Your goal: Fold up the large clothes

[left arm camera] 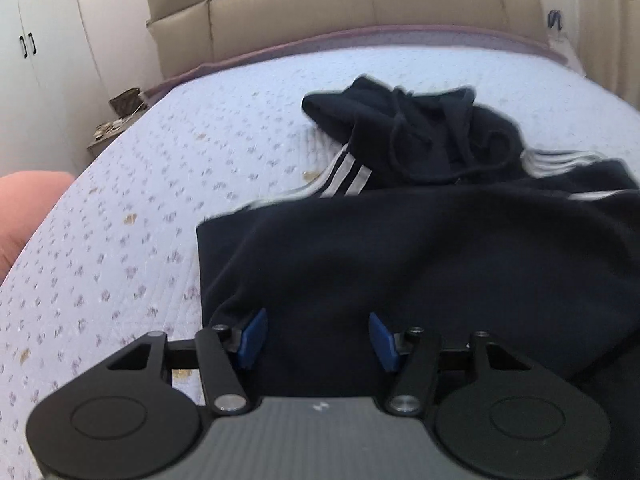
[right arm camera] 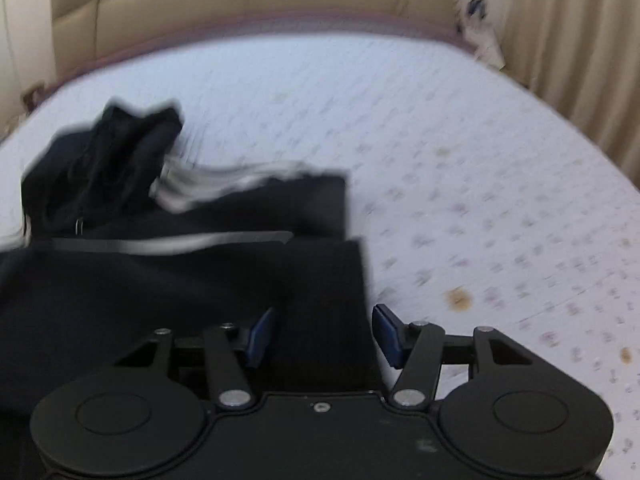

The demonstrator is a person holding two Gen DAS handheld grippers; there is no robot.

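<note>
Left wrist view: the left tongs (left arm camera: 318, 338) are wide apart above the dark jacket (left arm camera: 420, 248), which lies on the bed (left arm camera: 160, 184). Right wrist view: the right tongs (right arm camera: 324, 334) gape wide over the jacket's edge (right arm camera: 352, 272).

Bed (left arm camera: 160, 200) had a pale quilted cover with small flower print and several brown stains. Tan padded headboard (left arm camera: 340, 12) ran along the far edge. White wardrobe (left arm camera: 36, 60) with dark handles stood at left, a cluttered nightstand (left arm camera: 116, 120) beside it. Beige curtain (right arm camera: 572, 40) hung at right.
</note>
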